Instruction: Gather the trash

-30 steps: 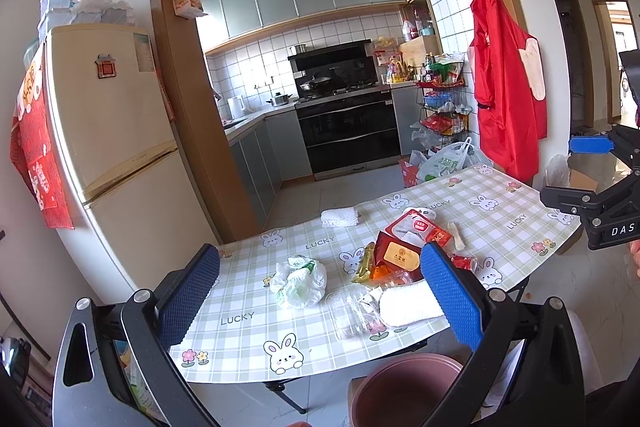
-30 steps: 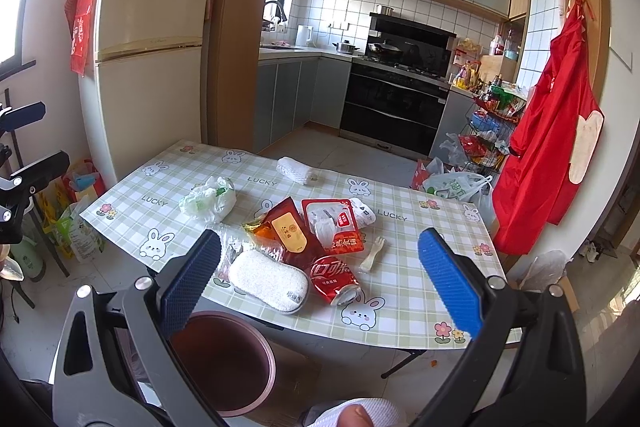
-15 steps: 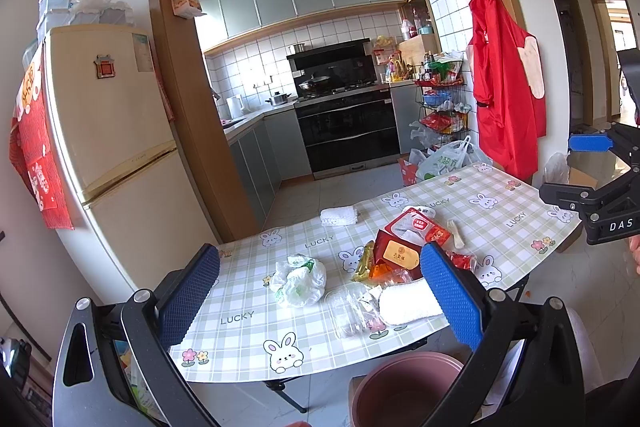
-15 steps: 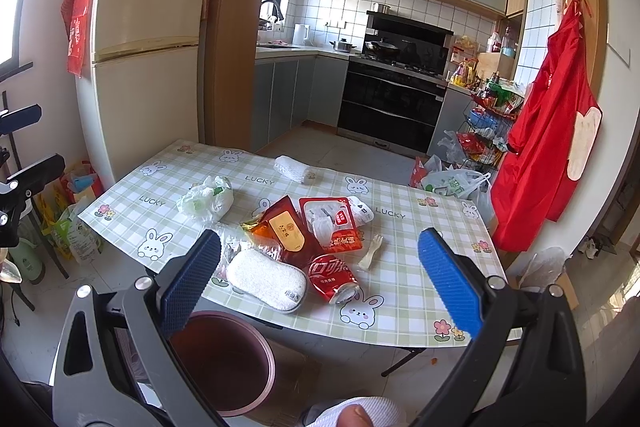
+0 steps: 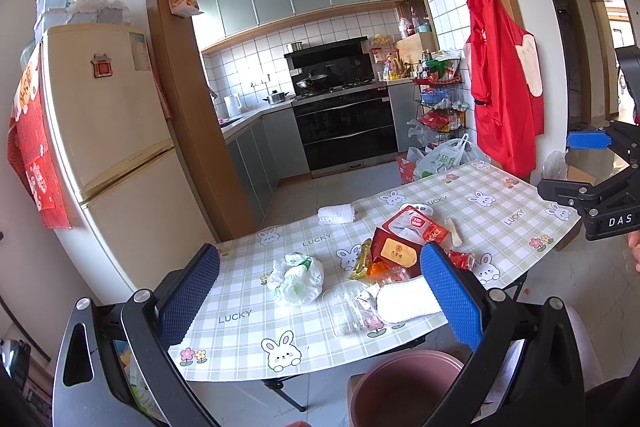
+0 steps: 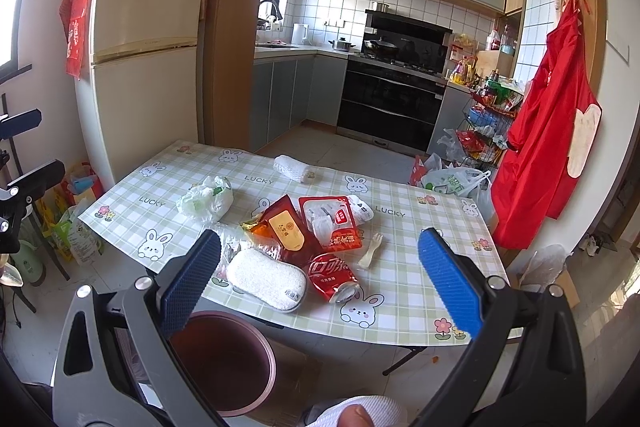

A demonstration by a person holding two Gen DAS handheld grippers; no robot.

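Trash lies on a green checked table (image 6: 400, 227): a crumpled white plastic bag (image 5: 296, 279) (image 6: 206, 201), red snack packets (image 5: 404, 241) (image 6: 316, 227), a crushed red can (image 6: 334, 277), a clear plastic wrapper (image 5: 352, 307) and a white plastic spoon (image 6: 370, 251). A white sponge (image 6: 266, 279) (image 5: 404, 301) lies at the near edge. A pink bin (image 6: 224, 359) (image 5: 404, 387) stands on the floor below that edge. My left gripper (image 5: 316, 299) and right gripper (image 6: 318, 283) both hover open in front of the table, holding nothing.
A folded white cloth (image 6: 292, 167) lies at the table's far side. A fridge (image 5: 104, 155) stands left, kitchen cabinets and an oven (image 6: 392, 107) behind. A red apron (image 6: 548, 155) hangs right, beside a wire rack (image 6: 488, 131) and plastic bags on the floor.
Both grippers have drifted very slightly; the table and trash look the same. Neither gripper has closed.
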